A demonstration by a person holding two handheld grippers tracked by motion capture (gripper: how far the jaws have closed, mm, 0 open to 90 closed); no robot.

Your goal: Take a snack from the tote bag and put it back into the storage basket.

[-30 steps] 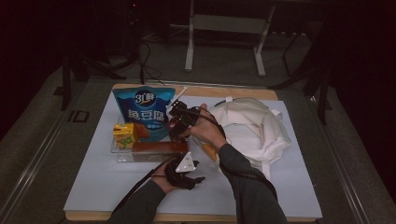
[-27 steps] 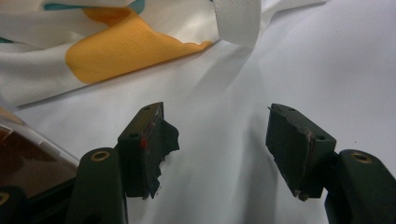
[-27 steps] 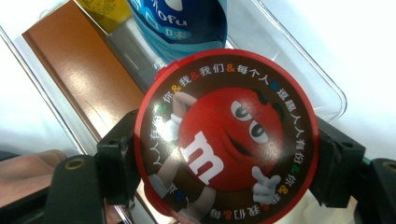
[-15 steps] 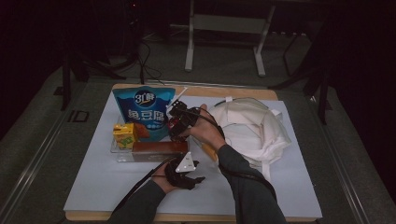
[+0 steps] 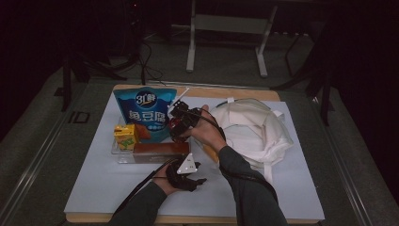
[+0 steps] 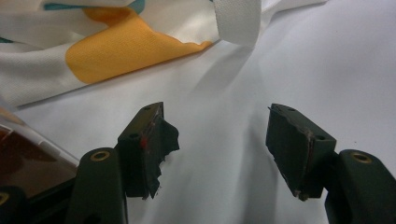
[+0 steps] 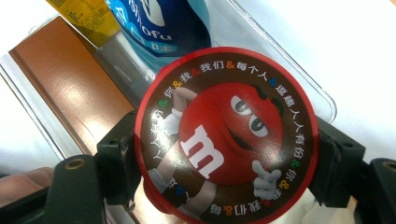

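Right tongs [image 7: 226, 154] clamped on the round red-rimmed M&M's candy tub [image 7: 227, 135], held over the clear plastic tray [image 7: 299, 70], probably not touching it. Left tongs [image 6: 219, 144] released, jaws apart over the white-covered desk [image 6: 327, 56], near the white cloth bag [image 5: 254, 129].

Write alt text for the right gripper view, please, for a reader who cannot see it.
The right gripper holds a round M&M's container between its black fingers, its red-rimmed lid facing the camera. Below it sits a clear tray with a brown box and a blue pouch.
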